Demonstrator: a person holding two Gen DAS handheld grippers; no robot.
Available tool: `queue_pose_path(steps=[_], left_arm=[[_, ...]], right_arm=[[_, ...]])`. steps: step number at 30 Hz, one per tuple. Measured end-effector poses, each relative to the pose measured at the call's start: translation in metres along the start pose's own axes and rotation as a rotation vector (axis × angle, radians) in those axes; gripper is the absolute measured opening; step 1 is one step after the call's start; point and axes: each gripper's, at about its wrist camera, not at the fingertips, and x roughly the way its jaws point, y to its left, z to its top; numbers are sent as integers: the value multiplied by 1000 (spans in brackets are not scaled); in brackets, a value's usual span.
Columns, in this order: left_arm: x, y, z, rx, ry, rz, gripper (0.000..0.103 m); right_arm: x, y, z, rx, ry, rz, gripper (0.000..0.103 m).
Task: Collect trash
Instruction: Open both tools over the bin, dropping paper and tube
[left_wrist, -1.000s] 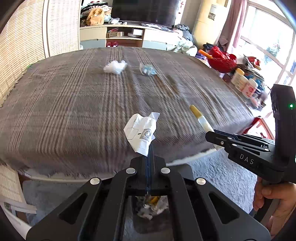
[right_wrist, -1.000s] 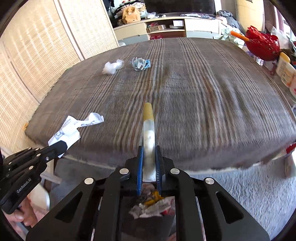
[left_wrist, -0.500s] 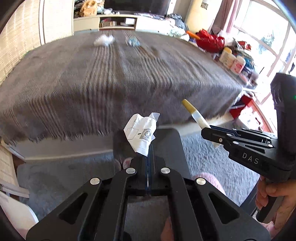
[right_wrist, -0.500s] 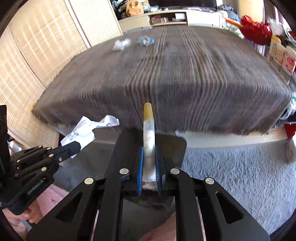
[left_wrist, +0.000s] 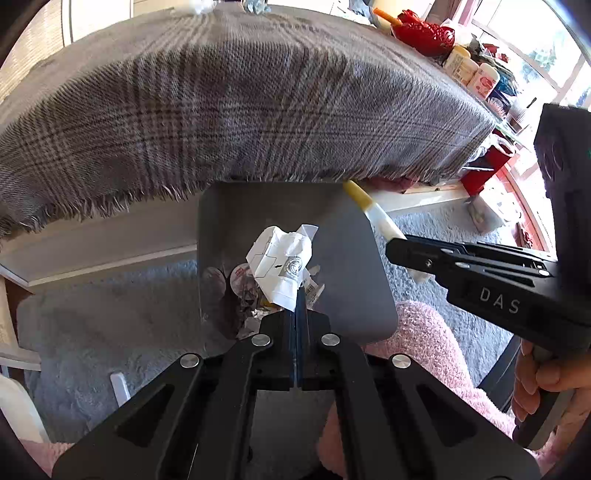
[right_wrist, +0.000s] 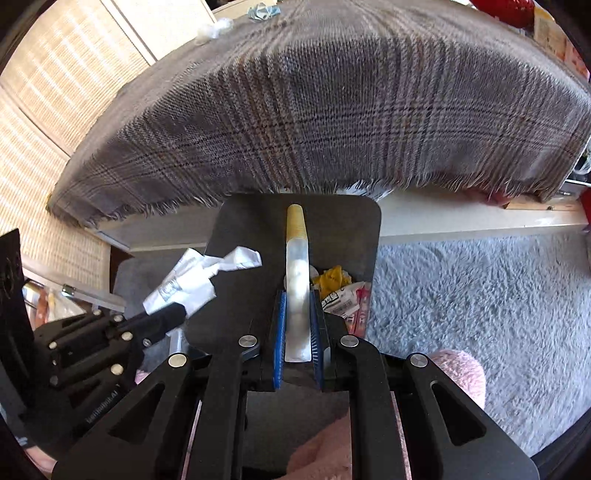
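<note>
My left gripper (left_wrist: 297, 295) is shut on a crumpled white paper wrapper (left_wrist: 284, 262), held just above an open trash bin whose dark lid (left_wrist: 332, 229) stands up behind it. My right gripper (right_wrist: 297, 295) is shut on a pale tube with a yellow cap (right_wrist: 295, 258), over the same bin lid (right_wrist: 340, 218). Several wrappers (right_wrist: 340, 291) lie in the bin. Each gripper shows in the other view: the right gripper (left_wrist: 393, 245) with the tube (left_wrist: 373, 214), and the left gripper (right_wrist: 173, 314) with the paper (right_wrist: 195, 280). A white tissue (right_wrist: 214, 31) and a bluish wrapper (right_wrist: 264, 9) lie at the bed's far side.
A bed with a grey plaid blanket (left_wrist: 221, 103) rises just beyond the bin, its fringe hanging over the edge. Grey shaggy carpet (right_wrist: 480, 295) covers the floor. Pink fuzzy slippers (left_wrist: 424, 332) sit below the grippers. Bottles (left_wrist: 476, 74) and red items (left_wrist: 421, 31) crowd the right.
Both grippers have sunk and pulled back from above the bed to just over the bin, tilting further down. The bin's lid now stands open under them. Both grips are unchanged.
</note>
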Motion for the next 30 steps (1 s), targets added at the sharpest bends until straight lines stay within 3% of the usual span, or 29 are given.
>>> queue_pose_path(steps=[8,10,11,12,13,14,18,20,23,26,30], left_arm=[[7,8,3,-18,17,-13,1],[6,10,4,-22,19,-6,19],[4,12,4,-23,11,0,23],[2,13,3,-24,6,6,28],[0,15,4,-26,-1,13,29],[-2,16,4,-27,-5,16,30],[-17,23,7,-38,-41,49,42],[-23,23,11,-34,-58,67,48],[-34,23,16,-23,-85,93,60],[-45,25,24,-12,-108,116,68],[-59,33,37,-30,-140,133,82]], right_arm=[[8,2,12,30,4,36,17],[9,3,13,32,5,29,17],[8,4,14,27,2,12,19],[7,4,14,24,-2,2,25],[5,3,15,23,-10,-6,39],[3,2,15,23,-20,-15,47],[-9,-3,16,23,-57,-51,53],[-18,-7,17,31,-84,-70,71],[-27,-14,20,43,-109,-94,87],[-36,-22,25,59,-134,-108,97],[-49,-33,37,94,-161,-98,98]])
